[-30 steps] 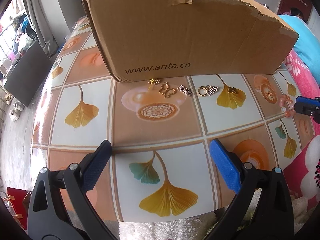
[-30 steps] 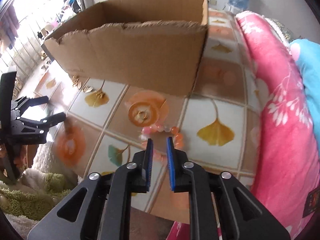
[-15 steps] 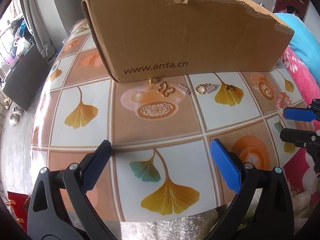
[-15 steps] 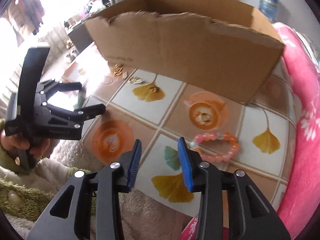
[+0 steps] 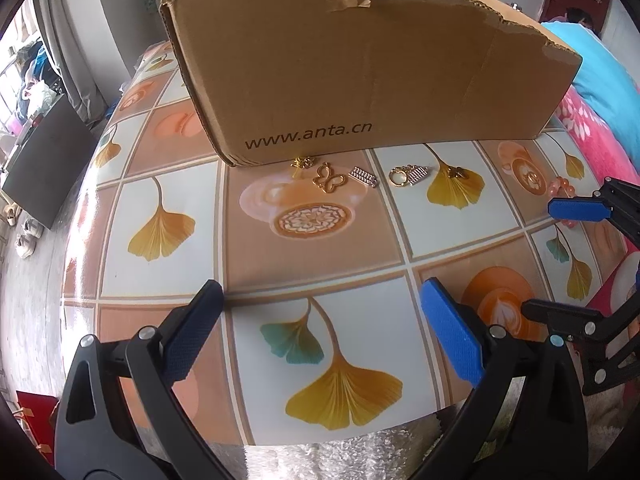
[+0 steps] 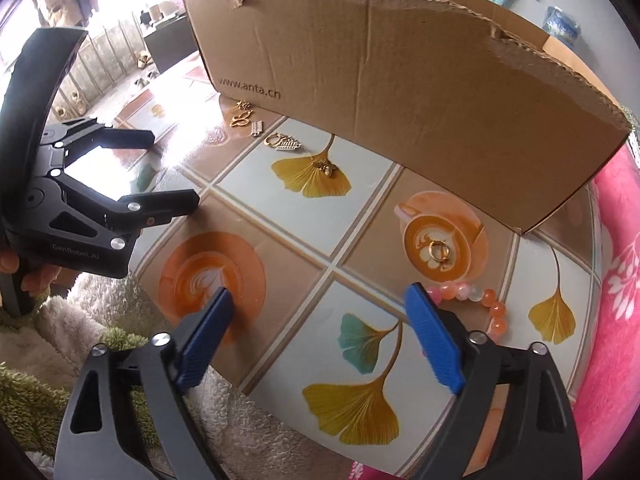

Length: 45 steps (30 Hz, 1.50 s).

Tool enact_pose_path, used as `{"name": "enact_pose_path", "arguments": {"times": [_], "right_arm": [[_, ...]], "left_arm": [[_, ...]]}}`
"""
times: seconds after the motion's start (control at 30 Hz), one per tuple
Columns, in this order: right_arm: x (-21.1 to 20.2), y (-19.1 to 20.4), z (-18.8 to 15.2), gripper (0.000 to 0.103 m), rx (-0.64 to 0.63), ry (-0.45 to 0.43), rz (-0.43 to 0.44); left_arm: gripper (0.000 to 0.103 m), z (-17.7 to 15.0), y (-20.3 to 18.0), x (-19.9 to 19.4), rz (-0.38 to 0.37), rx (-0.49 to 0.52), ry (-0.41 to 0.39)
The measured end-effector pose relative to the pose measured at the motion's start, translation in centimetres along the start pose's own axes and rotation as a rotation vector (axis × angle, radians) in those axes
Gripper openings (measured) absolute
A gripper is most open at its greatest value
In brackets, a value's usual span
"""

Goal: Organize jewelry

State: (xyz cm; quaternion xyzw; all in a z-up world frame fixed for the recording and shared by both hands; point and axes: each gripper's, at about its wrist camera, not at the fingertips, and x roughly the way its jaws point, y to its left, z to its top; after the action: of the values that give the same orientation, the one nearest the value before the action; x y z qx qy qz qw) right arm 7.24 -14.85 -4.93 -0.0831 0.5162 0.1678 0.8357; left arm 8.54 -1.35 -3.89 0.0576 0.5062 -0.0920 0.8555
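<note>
Pink bead bracelet (image 6: 486,304) released, right tool (image 6: 320,336) jaws just opened, empty.

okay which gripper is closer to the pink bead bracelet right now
Right. The right gripper, jaws just opened and empty, has the pink bead bracelet right beside its right fingertip. The left gripper, also open, sits farther along the table's front edge.
</note>
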Motion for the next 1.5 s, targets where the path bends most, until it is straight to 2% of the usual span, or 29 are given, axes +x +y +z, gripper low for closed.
{"name": "enact_pose_path", "arguments": {"times": [0.1, 0.4, 0.73, 0.83, 1.1, 1.27, 1.33, 1.5], "right_arm": [[0.2, 0.1, 0.1, 0.097, -0.007, 0.012, 0.005], [0.1, -0.1, -0.1, 0.097, 0.012, -0.009, 0.032], [-0.4, -0.4, -0.5, 0.097, -0.035, 0.003, 0.029], [-1.2, -1.2, -0.2, 0.097, 0.045, -0.007, 0.021], [-4.8, -5.5, 0.6, 0.096, 0.264, -0.172, 0.029], [-4.5, -6.7, 1.1, 0.069, 0.283, -0.16, 0.005], [-3.9, -7.0, 1.2, 0.055, 0.287, -0.139, 0.014], [-2.6, -7.0, 1.2, 0.038, 0.264, -0.101, -0.002]], "left_arm": [[0.096, 0.1, -0.1, 0.0, -0.002, 0.004, 0.004], [0.096, 0.1, 0.0, 0.1, -0.008, 0.014, -0.002], [0.096, 0.1, -0.2, 0.0, -0.013, 0.025, -0.009], [0.096, 0.1, -0.1, 0.0, -0.019, 0.034, -0.008], [0.096, 0.2, -0.1, 0.1, -0.028, 0.047, -0.011], [0.096, 0.3, -0.2, 0.1, -0.031, 0.053, -0.016], [0.096, 0.4, -0.1, 0.2, -0.031, 0.053, -0.017], [0.096, 0.4, -0.1, 0.2, -0.032, 0.055, -0.019]]}}
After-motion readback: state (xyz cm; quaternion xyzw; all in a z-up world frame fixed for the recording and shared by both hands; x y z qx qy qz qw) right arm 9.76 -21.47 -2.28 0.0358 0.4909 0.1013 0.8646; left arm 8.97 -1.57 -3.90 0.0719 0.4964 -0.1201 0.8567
